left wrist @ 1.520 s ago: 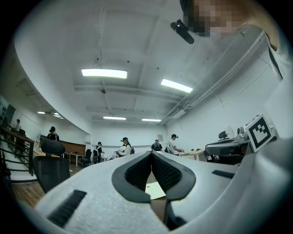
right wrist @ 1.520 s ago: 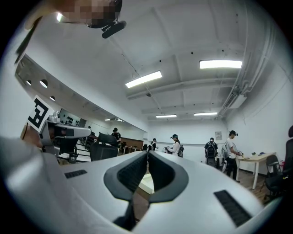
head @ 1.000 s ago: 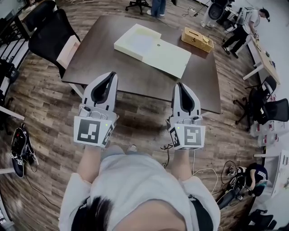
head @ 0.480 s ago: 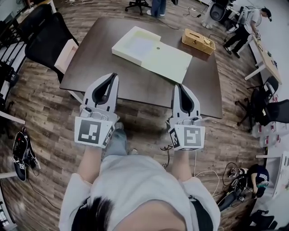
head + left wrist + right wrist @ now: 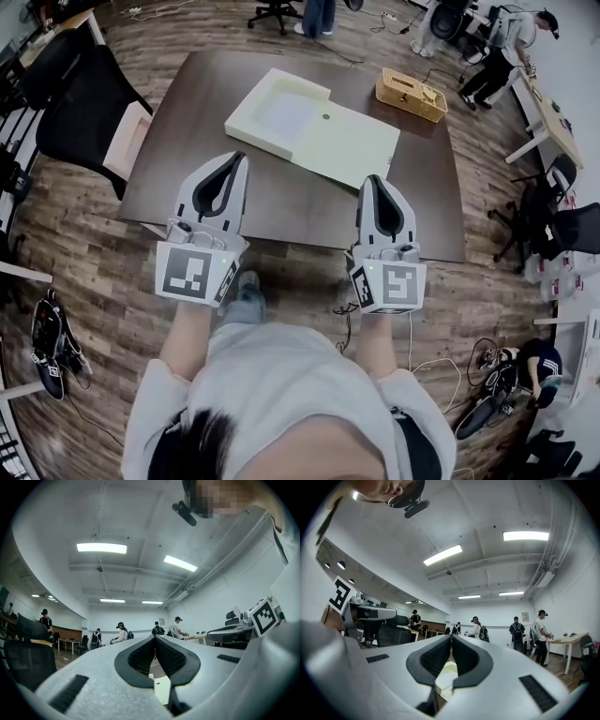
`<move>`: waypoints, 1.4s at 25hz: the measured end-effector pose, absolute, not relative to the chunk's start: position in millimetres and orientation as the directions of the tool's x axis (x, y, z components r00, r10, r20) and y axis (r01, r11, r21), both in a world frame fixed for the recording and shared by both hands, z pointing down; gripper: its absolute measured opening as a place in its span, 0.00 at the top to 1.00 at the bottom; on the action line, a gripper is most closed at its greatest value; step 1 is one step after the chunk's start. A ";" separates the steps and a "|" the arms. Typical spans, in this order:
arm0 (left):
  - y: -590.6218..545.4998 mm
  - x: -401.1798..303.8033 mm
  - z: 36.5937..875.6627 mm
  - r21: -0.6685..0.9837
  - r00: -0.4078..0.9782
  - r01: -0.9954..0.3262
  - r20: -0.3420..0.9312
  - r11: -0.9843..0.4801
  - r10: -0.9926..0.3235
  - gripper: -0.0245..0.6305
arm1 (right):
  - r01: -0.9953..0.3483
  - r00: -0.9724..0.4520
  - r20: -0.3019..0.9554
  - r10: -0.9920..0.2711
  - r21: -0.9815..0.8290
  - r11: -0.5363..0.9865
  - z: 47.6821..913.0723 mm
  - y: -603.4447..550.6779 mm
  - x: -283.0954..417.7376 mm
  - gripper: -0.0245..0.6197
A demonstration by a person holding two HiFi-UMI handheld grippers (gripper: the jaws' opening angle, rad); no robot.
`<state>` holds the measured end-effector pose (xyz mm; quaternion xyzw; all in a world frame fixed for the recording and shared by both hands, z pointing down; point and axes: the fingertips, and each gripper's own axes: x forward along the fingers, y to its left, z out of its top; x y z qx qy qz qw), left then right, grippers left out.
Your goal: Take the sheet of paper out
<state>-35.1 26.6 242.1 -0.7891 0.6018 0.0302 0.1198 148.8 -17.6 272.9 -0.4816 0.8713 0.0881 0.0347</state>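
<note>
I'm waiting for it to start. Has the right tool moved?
Yes. The right tool went forward, farther over the brown table, toward the pale box.

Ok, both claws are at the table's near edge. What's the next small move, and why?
Probably carry the left claw forward over the table toward the open box file and part its jaws. It and the right claw are both shut, empty and short of the box, and the sheet of paper seems to lie in the tray half, on the left claw's side.
</note>
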 end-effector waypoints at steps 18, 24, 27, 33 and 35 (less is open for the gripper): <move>-100.0 -103.7 238.1 -0.159 0.379 -0.922 -0.182 -0.353 -0.907 0.95 | -0.896 -0.443 -0.128 -0.887 0.086 0.435 274.6 -124.6 81.6 0.93; -128.2 -120.7 240.4 -0.162 0.421 -0.904 -0.181 -0.395 -0.889 0.95 | -0.916 -0.401 -0.111 -0.910 0.067 0.395 280.0 -146.5 67.5 0.93; -139.1 -125.9 243.1 -0.161 0.437 -0.897 -0.180 -0.412 -0.881 0.95 | -0.921 -0.388 -0.094 -0.917 0.055 0.385 285.1 -155.6 63.1 0.93; -159.5 -124.4 246.8 -0.149 0.458 -0.887 -0.172 -0.437 -0.872 0.95 | -0.925 -0.380 -0.050 -0.924 0.037 0.379 294.1 -174.6 63.6 0.93; -167.3 -122.7 249.2 -0.147 0.461 -0.886 -0.167 -0.441 -0.871 0.95 | -0.922 -0.386 -0.033 -0.922 0.030 0.385 298.6 -184.0 63.8 0.93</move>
